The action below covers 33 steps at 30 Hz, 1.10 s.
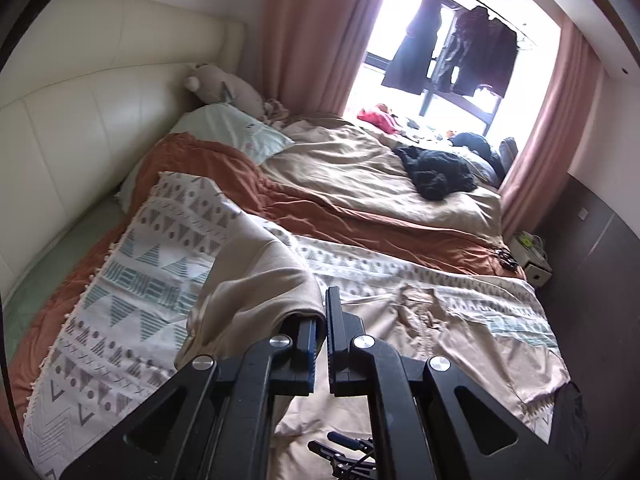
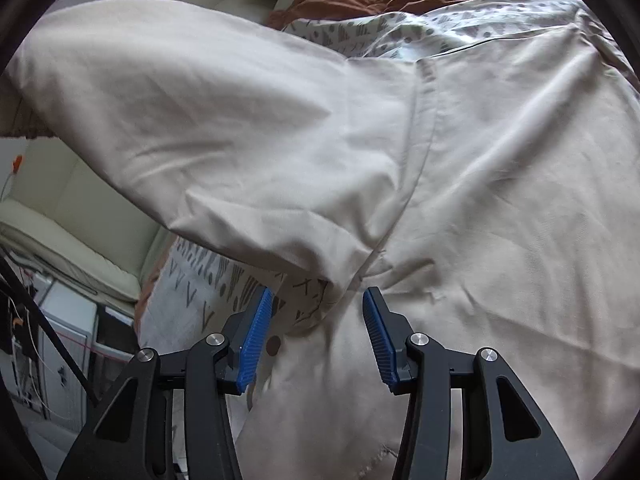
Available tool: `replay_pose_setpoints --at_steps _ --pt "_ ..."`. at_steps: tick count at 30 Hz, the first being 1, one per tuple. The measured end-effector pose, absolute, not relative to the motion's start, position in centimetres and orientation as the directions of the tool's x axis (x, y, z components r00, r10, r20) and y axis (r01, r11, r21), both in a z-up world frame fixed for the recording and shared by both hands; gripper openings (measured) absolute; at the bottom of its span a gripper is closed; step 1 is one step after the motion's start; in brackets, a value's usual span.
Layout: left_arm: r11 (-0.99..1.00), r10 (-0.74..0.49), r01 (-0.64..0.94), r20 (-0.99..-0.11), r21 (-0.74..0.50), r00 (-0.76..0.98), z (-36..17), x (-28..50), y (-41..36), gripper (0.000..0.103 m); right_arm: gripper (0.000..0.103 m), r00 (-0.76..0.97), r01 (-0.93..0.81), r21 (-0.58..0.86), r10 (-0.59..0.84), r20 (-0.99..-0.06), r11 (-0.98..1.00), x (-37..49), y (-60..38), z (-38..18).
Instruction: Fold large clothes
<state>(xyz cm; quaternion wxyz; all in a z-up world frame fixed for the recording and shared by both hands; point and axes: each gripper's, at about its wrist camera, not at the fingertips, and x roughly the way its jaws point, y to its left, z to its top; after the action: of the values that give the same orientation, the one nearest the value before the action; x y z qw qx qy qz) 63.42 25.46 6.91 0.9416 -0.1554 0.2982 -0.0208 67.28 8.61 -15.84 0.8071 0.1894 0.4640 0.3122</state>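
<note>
A large beige garment lies spread on a patterned white blanket on the bed. My left gripper is shut on the beige garment's sleeve and holds it lifted above the blanket. In the right wrist view the lifted sleeve arches across the top left, and the garment's body fills the right. My right gripper is open just above the cloth near the underarm, with nothing between its blue pads. The right gripper also shows at the bottom of the left wrist view.
The bed has an orange quilt, a tan duvet, a pillow and a black garment. A cream padded headboard runs along the left. Pink curtains frame a window. A dark wall panel is on the right.
</note>
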Motion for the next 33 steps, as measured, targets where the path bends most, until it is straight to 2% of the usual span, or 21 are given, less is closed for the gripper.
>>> replay_pose_setpoints --at_steps 2,4,10,17,25,33 --pt "0.955 -0.151 -0.025 -0.555 -0.297 0.818 7.3 63.8 23.9 0.006 0.069 0.411 -0.294 0.618 0.680 -0.607 0.729 66.5 6.2 -14.9" --pt "0.954 -0.177 0.004 -0.555 -0.299 0.812 7.5 64.1 22.2 0.006 0.073 0.450 -0.260 0.628 0.667 -0.593 0.733 65.4 3.8 -14.1" --pt "0.942 -0.271 0.097 -0.555 -0.322 0.787 7.2 64.9 16.9 0.006 0.074 0.531 -0.212 0.609 0.613 -0.585 0.765 60.8 -1.8 -11.9" --pt "0.923 -0.353 0.162 -0.597 -0.350 0.721 3.7 66.7 10.8 0.006 0.074 0.611 -0.027 0.643 0.522 -0.595 0.765 54.0 -10.1 -11.9" --pt "0.910 -0.400 0.191 -0.659 -0.367 0.637 -1.3 70.2 5.1 0.006 0.074 0.682 0.136 0.701 0.447 -0.579 0.700 53.1 -16.7 -11.9" --pt "0.864 -0.497 0.198 -0.716 -0.464 0.490 -7.0 72.9 0.7 0.006 0.075 0.699 0.216 0.725 0.415 -0.582 0.654 52.7 -20.1 -12.9"
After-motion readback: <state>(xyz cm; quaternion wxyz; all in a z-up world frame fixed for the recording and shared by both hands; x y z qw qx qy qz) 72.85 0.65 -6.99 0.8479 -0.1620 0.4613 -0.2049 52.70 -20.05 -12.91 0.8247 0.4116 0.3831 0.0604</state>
